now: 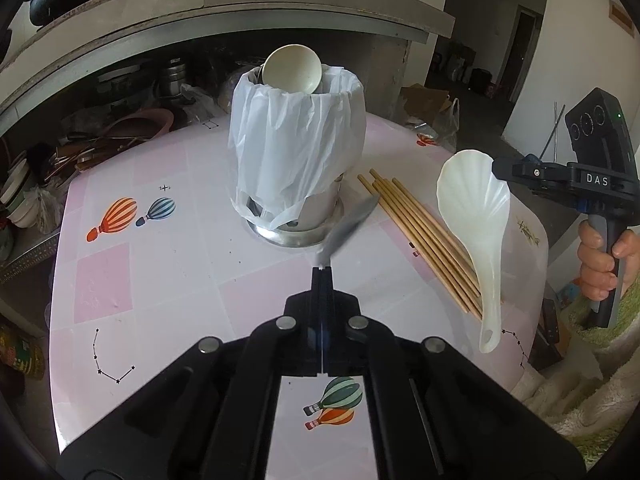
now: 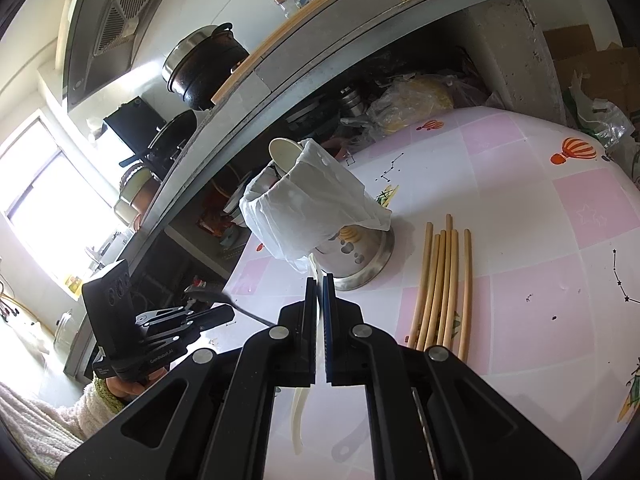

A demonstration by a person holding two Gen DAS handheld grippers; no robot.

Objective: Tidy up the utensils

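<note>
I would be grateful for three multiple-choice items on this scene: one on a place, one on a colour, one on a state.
1. Where do the chopsticks lie?
A. In the holder
B. On the table beside the holder
C. On the shelf

2. What colour is the big spoon in the right hand-held gripper?
A. White
B. Red
C. Black

3. The left hand-held gripper is:
A. Wide open, empty
B. Shut on a grey utensil
C. Gripping chopsticks

Answers:
1 B: the chopsticks rest on the table by the holder.
2 A: the big spoon in the right hand-held gripper is white.
3 B: the left hand-held gripper pinches a blurred grey utensil.
</note>
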